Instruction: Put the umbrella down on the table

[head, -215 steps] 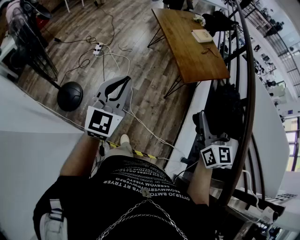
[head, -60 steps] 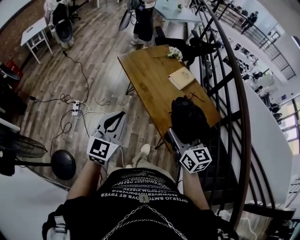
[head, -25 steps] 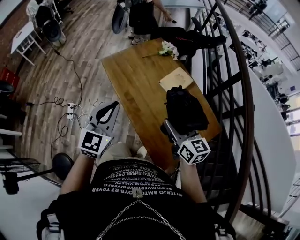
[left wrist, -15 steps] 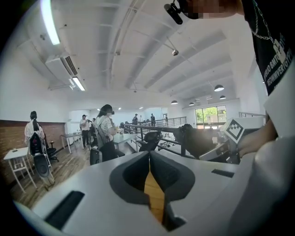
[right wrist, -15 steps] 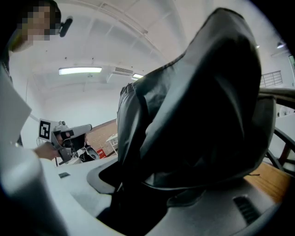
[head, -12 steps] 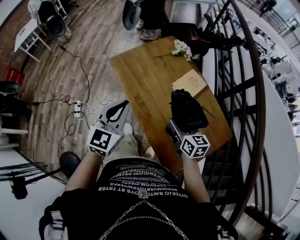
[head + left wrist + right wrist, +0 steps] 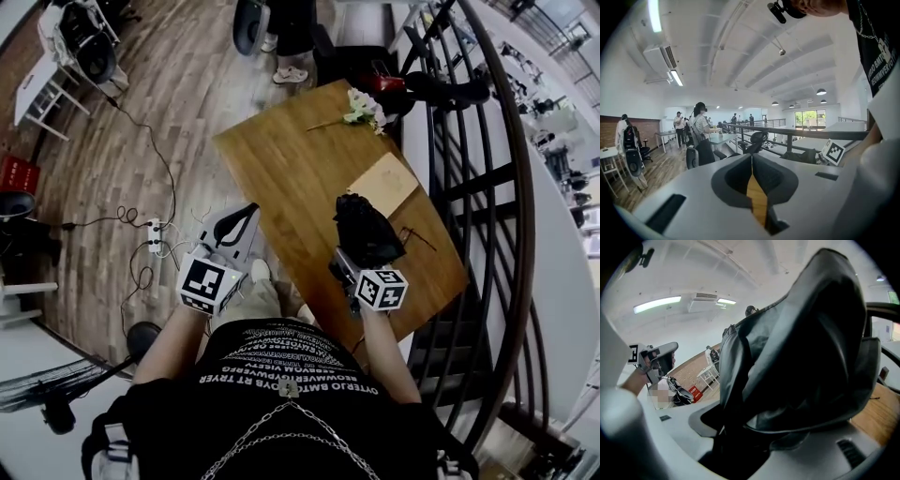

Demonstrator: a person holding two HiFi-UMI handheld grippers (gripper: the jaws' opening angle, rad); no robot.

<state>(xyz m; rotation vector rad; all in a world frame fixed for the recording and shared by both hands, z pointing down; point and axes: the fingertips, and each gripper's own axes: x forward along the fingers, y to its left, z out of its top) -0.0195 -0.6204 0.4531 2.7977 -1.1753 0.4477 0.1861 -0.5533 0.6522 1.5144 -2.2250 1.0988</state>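
the left gripper (image 7: pixel 246 210) hangs beside the near left edge of the long brown wooden table (image 7: pixel 281 169), jaws pressed together on nothing. to its right, the right gripper (image 7: pixel 343 265) clamps its jaws on the bundled black fabric umbrella (image 7: pixel 364 230), held over the tabletop's near right part, close to a flat tan pad (image 7: pixel 389 183).

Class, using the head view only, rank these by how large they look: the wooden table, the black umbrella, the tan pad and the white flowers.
1. Wooden table
2. Black umbrella, nearer the camera, so unsure against the pad
3. Tan pad
4. White flowers
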